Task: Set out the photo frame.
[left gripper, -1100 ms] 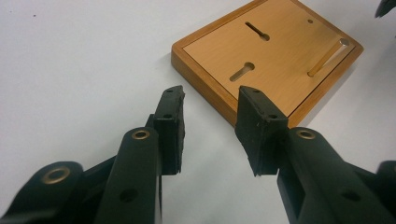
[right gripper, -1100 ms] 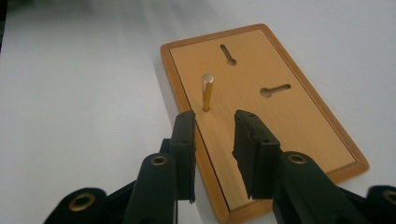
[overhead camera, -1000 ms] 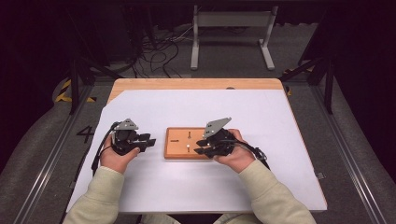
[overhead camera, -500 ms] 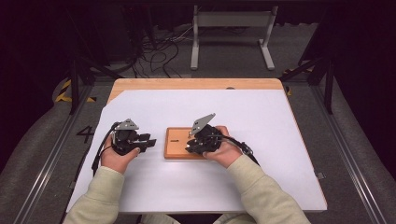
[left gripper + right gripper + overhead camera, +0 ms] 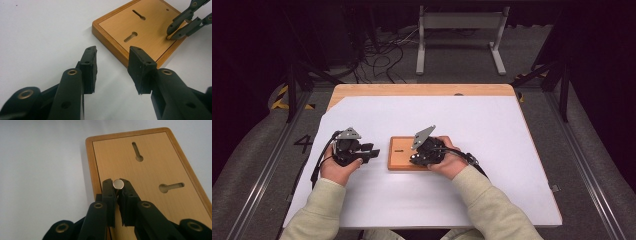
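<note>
The right gripper view shows the right hand-held gripper (image 5: 118, 185), jaws just closing, pinching a small round peg (image 5: 118, 184) over the wooden board (image 5: 155, 170), while the left hand-held gripper (image 5: 112, 58) stands spread beside it.

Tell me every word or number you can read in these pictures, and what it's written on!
"4": a big dark number on the grey floor, left of the table.
No writing shows on the wooden board, the white table cover, or the black grippers.
</note>
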